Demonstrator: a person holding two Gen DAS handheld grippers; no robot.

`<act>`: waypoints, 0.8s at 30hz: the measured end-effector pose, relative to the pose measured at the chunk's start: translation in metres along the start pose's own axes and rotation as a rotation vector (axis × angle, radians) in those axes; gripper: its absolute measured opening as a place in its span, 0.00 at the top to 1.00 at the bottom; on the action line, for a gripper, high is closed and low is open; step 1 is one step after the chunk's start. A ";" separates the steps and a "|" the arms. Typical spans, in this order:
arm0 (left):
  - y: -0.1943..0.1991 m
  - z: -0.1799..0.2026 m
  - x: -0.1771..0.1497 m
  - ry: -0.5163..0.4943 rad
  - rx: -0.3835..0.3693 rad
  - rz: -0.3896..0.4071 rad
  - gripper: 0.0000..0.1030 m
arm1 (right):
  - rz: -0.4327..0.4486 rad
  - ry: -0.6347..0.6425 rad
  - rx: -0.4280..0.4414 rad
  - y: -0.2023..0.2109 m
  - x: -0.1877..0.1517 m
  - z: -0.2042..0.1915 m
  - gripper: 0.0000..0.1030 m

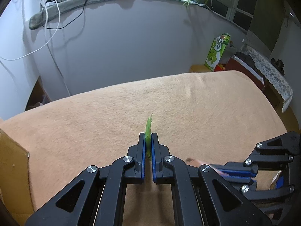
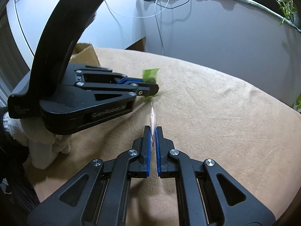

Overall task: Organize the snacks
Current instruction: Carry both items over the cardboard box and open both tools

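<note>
My left gripper [image 1: 148, 137] is shut on a green snack packet [image 1: 148, 127], held edge-on above the tan cloth. The same packet [image 2: 150, 75] shows in the right wrist view, clamped in the left gripper [image 2: 153, 89]. My right gripper [image 2: 153, 130] is shut on a thin pinkish-white snack packet [image 2: 152, 117], also edge-on above the cloth. In the left wrist view the right gripper [image 1: 216, 167] reaches in from the lower right, with a bit of pinkish packet [image 1: 197, 162] at its tips.
A tan cloth [image 1: 112, 116] covers the table. An open cardboard box [image 2: 84, 54] stands at the table's far left; its wall [image 1: 13, 169] shows at the left edge. A green carton [image 1: 218, 50] stands beyond the far right edge. Cables hang on the wall.
</note>
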State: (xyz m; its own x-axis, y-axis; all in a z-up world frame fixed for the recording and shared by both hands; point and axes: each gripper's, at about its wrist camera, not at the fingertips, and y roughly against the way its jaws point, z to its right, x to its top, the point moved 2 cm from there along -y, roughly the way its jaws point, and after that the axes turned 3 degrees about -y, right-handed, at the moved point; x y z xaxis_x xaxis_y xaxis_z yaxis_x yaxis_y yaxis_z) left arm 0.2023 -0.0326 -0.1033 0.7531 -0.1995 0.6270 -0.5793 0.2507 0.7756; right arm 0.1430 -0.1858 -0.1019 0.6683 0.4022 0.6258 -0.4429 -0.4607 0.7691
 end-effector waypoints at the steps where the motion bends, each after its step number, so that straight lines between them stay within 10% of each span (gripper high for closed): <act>1: 0.004 -0.001 0.000 0.008 -0.002 0.005 0.96 | 0.004 -0.002 0.000 0.002 0.002 0.000 0.95; 24: 0.118 -0.018 -0.036 0.043 0.057 0.118 0.96 | 0.110 0.056 0.060 0.039 0.033 -0.075 0.96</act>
State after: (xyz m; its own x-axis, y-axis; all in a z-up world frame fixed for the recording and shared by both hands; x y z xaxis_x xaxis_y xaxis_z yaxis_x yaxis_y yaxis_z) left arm 0.1120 0.0218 -0.0357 0.6908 -0.1307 0.7111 -0.6804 0.2154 0.7005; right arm 0.1032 -0.1309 -0.0412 0.5827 0.3892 0.7134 -0.4737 -0.5506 0.6874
